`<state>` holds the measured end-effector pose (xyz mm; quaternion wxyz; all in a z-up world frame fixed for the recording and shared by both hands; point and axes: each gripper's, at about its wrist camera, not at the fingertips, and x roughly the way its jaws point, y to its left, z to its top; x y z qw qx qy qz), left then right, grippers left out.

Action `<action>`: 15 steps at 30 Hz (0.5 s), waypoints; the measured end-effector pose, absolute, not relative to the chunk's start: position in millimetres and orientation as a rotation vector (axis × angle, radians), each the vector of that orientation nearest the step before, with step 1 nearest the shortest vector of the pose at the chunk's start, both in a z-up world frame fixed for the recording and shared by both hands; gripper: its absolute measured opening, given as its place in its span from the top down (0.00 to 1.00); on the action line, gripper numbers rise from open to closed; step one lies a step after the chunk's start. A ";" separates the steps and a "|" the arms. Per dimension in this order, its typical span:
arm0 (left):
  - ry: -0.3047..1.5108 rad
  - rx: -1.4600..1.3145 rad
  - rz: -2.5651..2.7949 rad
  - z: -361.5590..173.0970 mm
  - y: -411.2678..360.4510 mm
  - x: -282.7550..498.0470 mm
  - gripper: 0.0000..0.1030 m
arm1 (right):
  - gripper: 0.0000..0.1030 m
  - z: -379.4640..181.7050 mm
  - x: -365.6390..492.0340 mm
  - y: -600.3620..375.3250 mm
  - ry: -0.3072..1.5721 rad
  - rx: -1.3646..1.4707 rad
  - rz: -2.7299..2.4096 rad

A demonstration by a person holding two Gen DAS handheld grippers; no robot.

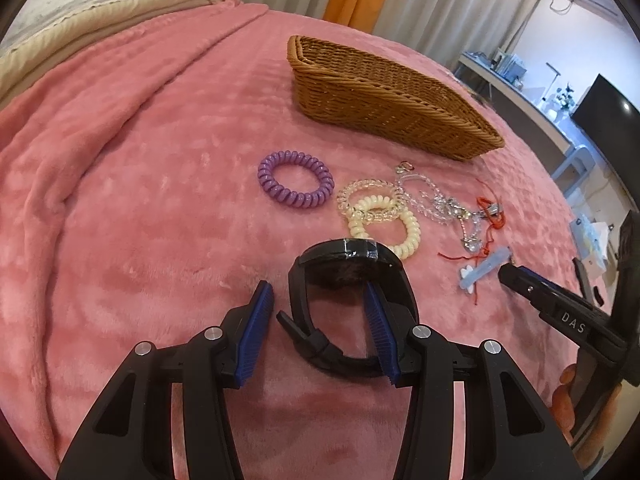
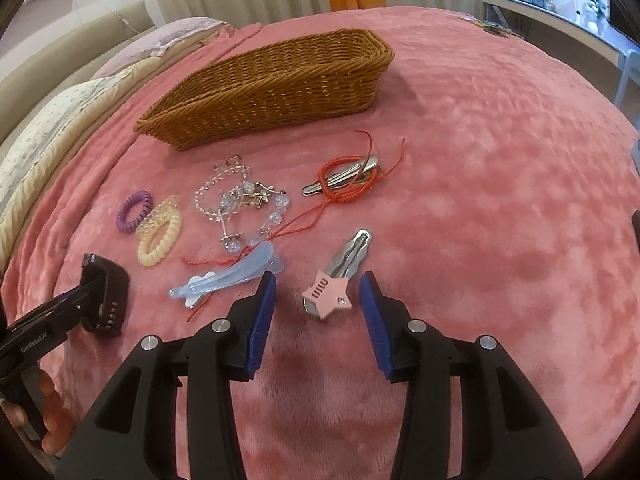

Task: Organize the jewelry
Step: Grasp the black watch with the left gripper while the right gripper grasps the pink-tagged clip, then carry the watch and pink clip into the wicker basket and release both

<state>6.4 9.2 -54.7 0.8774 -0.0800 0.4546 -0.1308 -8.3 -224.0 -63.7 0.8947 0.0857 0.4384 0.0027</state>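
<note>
A black watch [image 1: 352, 304] is straddled by the spread left gripper [image 1: 320, 320], one pad inside its strap loop. A pink star hair clip [image 2: 334, 280] is framed between the parted fingers of the right gripper [image 2: 318, 308], untouched. Beyond, coil hair ties [image 1: 296, 179] and a bead bracelet [image 2: 240, 200] are seen before the wicker basket [image 2: 272, 92].

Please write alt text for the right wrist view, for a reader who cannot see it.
An open right gripper frames a pink star hair clip on a pink blanket. Behind lie a blue clip, a bead bracelet, red cord, coil hair ties and a wicker basket. At left, the left gripper reaches a black watch.
</note>
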 end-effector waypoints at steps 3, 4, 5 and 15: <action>0.944 -0.147 -0.243 -55.5 9.3 3.7 0.70 | 0.61 -63.9 -6.6 -217.0 0.902 0.129 0.003; 0.941 -0.127 -0.229 -55.7 9.7 2.5 0.74 | 0.65 -63.8 -7.5 -215.6 0.898 0.119 0.014; 0.938 -0.121 -0.229 -55.8 10.7 1.6 0.76 | 0.76 -63.7 -7.8 -214.6 0.896 0.114 0.028; 0.859 -0.181 -0.301 -49.1 12.1 -10.5 0.85 | 0.80 -54.2 -31.7 -217.2 0.852 0.075 0.132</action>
